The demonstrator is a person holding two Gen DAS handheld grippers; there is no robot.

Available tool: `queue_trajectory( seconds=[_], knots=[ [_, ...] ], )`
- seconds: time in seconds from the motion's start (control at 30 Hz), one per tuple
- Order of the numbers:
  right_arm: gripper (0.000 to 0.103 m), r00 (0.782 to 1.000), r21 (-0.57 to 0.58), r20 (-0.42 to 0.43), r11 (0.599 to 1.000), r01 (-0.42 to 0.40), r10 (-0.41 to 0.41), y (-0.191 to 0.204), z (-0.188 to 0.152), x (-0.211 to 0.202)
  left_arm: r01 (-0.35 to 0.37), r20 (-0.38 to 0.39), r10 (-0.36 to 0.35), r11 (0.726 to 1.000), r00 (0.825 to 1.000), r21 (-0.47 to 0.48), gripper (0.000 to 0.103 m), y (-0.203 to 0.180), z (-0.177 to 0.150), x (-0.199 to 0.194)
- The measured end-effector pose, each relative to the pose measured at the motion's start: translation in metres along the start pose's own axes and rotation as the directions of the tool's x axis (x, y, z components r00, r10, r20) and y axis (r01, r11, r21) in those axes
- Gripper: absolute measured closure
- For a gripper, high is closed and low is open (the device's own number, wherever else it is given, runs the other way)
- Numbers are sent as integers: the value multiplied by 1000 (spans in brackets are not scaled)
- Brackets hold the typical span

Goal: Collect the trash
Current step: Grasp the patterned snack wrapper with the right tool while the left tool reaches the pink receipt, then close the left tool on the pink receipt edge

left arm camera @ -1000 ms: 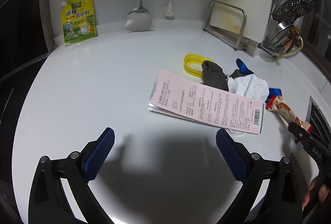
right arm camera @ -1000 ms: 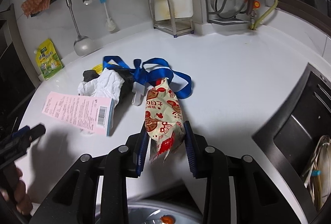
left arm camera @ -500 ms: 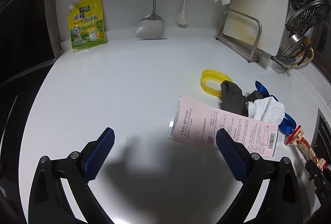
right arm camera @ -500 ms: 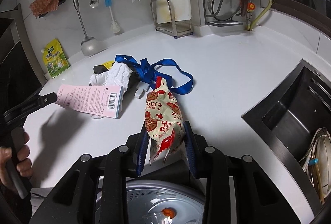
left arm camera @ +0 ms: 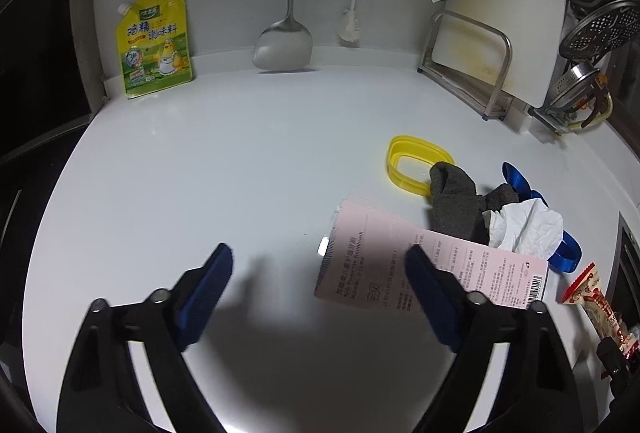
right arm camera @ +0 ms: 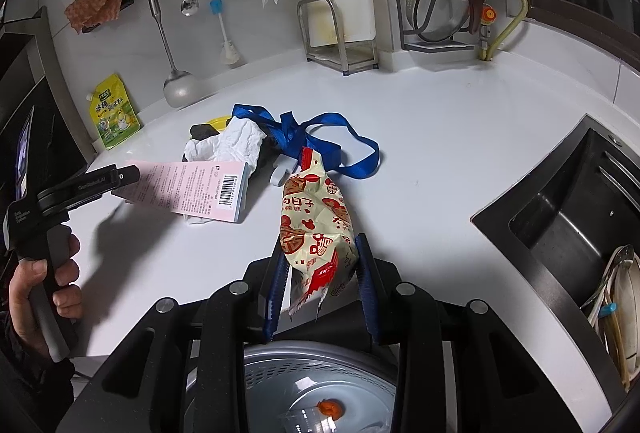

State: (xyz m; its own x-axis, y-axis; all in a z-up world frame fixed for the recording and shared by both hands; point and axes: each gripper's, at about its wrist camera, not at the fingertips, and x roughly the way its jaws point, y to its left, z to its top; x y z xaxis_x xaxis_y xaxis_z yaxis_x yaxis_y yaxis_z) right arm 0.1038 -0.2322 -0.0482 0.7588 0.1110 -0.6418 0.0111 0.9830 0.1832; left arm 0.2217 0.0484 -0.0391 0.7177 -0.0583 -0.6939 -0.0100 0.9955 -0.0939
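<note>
Left wrist view
Left hand-held gripper [left arm camera: 316, 261]: jaws spread wide, nothing between them, above the bare white tabletop [left arm camera: 224, 161]; the right finger crosses in front of the leaflet.
Leaflet [left arm camera: 432, 269]: flat pink printed paper with a barcode, lying on the tabletop.
Sock [left arm camera: 456, 201]: dark grey knit, limp, one end over the rim of the yellow ring.
Ring [left arm camera: 412, 159]: yellow plastic oval, hollow, the tabletop showing through it.
Tissue [left arm camera: 528, 225]: crumpled white paper, touching the sock and the leaflet's far edge.
Lanyard [left arm camera: 564, 253]: blue woven ribbon, looping out from under the tissue.
Wrapper [left arm camera: 596, 297]: glossy cream and red, at the right edge.
Pouch [left arm camera: 154, 43]: yellow-green printed refill bag, upright against the wall.

Right wrist view
Right hand-held gripper [right arm camera: 320, 253]: closed on the wrapper [right arm camera: 316, 217], blue pads pressing its crinkled lower end; the upper end points toward the lanyard [right arm camera: 320, 141].
Basin [right arm camera: 280, 389]: pale perforated plastic, under the gripper; it holds a clear cup and a small orange scrap.
Sink [right arm camera: 576, 217]: dark steel, set in the tabletop at right; dishes stacked in its near end.
Trash pile: tissue [right arm camera: 232, 145], leaflet [right arm camera: 192, 189] and lanyard lie together at centre left.
Left hand [right arm camera: 40, 285]: around the other gripper's grey handle.
</note>
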Motion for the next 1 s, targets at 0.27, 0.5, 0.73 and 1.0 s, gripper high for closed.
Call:
queue_trajectory(
  seconds=[0.27, 0.5, 0.73, 1.0],
  knots=[
    [71, 1000, 9, -3, 1000, -1, 1, -1, -2, 0, 56, -11, -56, 998, 998, 33, 82, -8, -2, 0],
    [71, 1000, 15, -5, 1000, 3, -3, -2, -4, -1, 102, 21, -102, 994, 995, 27, 97, -8, -1, -16],
    [71, 1000, 17, 0, 1000, 3, -3, -1, -5, -4, 106, 20, -106, 994, 994, 23, 97, -3, -1, -26],
    [71, 1000, 16, 1, 1000, 0, 0, 2, -6, -8, 118, 47, -118, 993, 992, 7, 99, 9, 3, -46]
  ],
)
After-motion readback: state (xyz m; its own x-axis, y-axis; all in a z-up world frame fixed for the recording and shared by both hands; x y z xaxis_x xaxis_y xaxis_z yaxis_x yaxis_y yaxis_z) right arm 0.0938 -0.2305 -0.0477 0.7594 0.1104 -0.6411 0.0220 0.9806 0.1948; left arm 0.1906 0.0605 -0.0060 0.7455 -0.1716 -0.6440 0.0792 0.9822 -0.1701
